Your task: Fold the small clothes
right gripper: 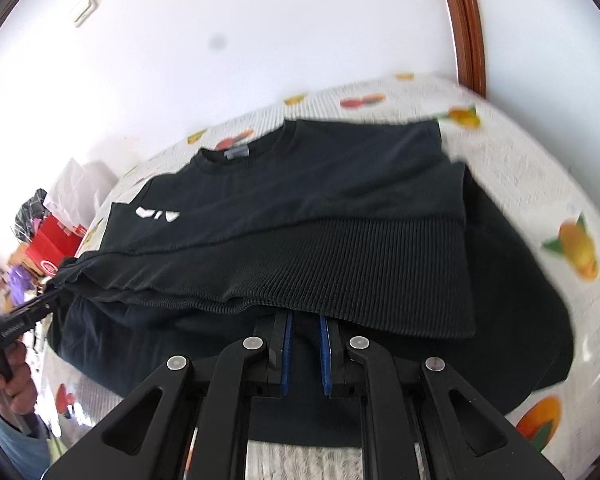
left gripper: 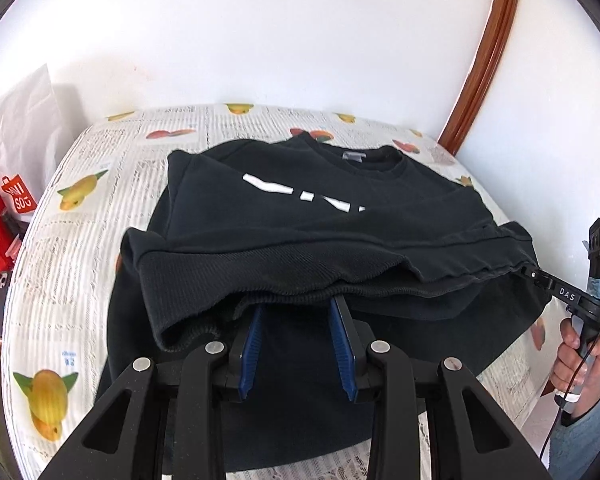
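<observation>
Grippers, left (left gripper: 298,304) and right (right gripper: 304,320), angled downward, clamping sweatshirt (left gripper: 300,200) hem.

A sweatshirt (left gripper: 300,200) lies on a table (left gripper: 80,248) with a cloth over it. Its neck (left gripper: 352,156) is at the far side, near the wall (left gripper: 260,40). Its bottom edge (left gripper: 260,272) is at the near side, lifted off the table. The left gripper (left gripper: 296,308) is under that edge near one corner. The right gripper (right gripper: 304,320) is under it near the other corner. Bags (left gripper: 8,184) stand beside the table on the left. A wooden frame (left gripper: 488,52) stands behind the table on the right.
</observation>
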`<act>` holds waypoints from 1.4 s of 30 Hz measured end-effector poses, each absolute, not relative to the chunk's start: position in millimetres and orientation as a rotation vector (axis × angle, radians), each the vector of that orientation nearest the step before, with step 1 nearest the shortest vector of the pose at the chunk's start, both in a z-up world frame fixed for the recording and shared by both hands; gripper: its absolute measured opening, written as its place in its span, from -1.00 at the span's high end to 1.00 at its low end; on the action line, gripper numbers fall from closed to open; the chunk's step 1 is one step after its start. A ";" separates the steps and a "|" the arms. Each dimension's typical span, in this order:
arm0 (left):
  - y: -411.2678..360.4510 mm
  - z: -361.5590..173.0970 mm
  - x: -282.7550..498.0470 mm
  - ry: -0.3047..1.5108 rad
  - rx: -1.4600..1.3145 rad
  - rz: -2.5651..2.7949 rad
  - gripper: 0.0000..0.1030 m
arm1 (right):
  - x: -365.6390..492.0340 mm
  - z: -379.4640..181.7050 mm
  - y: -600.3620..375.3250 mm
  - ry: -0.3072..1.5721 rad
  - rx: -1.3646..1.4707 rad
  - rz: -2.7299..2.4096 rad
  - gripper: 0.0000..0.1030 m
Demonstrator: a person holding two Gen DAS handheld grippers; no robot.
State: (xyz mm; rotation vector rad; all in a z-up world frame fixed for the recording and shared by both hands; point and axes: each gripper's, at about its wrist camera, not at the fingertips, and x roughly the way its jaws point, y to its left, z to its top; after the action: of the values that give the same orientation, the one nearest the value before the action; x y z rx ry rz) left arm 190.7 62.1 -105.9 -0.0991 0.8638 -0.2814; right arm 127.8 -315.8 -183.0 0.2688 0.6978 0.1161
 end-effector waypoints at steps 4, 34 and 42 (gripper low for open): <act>68.1 -103.5 198.9 0.862 -0.106 -0.277 0.39 | 140.3 -173.0 -316.3 0.680 0.230 0.098 0.77; 109.8 -114.5 285.6 0.880 -0.058 -0.124 0.08 | 241.7 -169.5 -377.2 0.718 0.158 -0.103 0.02; 111.6 -126.1 313.7 0.944 -0.030 -0.144 0.08 | 288.6 -173.5 -375.1 0.785 0.105 -0.036 -0.02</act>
State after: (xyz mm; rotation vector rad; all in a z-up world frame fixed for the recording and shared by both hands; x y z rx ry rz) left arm 313.7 111.6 -126.1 -0.0303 0.9436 -0.1441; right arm 288.6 -375.1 -173.5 0.1047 0.7854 -0.0359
